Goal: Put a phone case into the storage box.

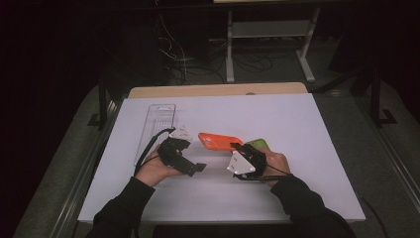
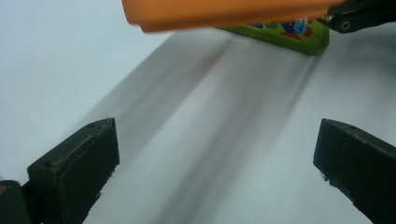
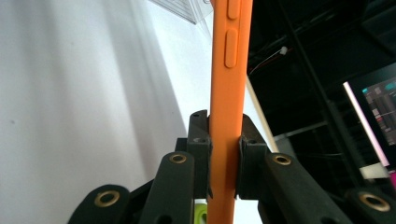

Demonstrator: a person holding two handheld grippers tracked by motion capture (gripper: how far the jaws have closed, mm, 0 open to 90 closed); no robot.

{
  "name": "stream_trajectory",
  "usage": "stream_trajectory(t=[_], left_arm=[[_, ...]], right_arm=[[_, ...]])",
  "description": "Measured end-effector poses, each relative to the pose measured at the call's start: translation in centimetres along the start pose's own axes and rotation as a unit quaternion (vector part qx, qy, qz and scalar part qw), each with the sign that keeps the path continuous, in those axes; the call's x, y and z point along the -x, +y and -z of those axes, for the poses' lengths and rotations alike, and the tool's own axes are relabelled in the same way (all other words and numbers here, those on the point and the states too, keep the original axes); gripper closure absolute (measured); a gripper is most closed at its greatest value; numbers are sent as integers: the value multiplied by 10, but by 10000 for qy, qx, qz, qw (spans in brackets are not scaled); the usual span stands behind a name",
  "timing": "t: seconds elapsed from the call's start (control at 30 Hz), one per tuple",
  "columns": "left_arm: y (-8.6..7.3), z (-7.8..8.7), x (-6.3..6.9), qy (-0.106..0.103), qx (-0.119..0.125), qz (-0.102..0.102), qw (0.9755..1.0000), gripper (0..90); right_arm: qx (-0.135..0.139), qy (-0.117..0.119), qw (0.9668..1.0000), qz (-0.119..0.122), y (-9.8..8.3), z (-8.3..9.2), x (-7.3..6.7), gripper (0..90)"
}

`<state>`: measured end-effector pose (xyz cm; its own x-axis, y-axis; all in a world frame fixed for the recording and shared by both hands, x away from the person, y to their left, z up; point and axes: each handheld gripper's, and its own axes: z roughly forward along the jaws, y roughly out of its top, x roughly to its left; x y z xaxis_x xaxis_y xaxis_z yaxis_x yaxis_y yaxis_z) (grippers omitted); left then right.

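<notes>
An orange phone case (image 1: pixel 219 141) hangs just above the white table, level in the high view and edge-on in the right gripper view. My right gripper (image 1: pixel 237 147) is shut on the orange case (image 3: pixel 227 102), its pads pressing both flat sides. A green phone case (image 1: pixel 258 144) lies on the table behind the right gripper, and its printed edge (image 2: pixel 285 32) shows past the orange case (image 2: pixel 219 14) in the left gripper view. My left gripper (image 1: pixel 199 167) rests low over the table, left of the case, its jaws wide open (image 2: pixel 215 158) with nothing between them.
A clear plastic tray (image 1: pixel 157 124) lies at the table's far left. The white table top (image 1: pixel 277 193) ends at a wooden edge (image 1: pixel 218 90) at the back. Beyond it stand desk legs and cables on a dark floor.
</notes>
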<state>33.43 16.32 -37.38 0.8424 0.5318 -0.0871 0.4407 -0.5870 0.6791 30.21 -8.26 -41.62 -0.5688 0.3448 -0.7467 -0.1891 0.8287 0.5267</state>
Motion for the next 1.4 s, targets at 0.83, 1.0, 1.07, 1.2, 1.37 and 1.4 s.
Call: stream_trajectory(t=[0.83,1.0,1.07,1.2,1.37,1.4], left_arm=[[0,0,0,68,-19,40,10000,0],[0,-1,0,68,82,123,9999,0],[0,0,-2,96,49,34,9999,0],[0,0,-1,88,105,117,9998,0],[2,-1,-1,83,218,233,9995,0],[3,0,-1,97,228,229,9994,0]], right_arm=[[241,1462,9350,-3221,-15,-3,28,778],[265,1586,9234,-3484,-20,-6,32,778],[295,1640,9169,-3626,-23,-8,34,778],[289,1771,8976,-4027,-30,-10,37,779],[357,1955,8690,-4532,-36,-11,40,779],[358,1956,8678,-4554,-36,-12,39,779]])
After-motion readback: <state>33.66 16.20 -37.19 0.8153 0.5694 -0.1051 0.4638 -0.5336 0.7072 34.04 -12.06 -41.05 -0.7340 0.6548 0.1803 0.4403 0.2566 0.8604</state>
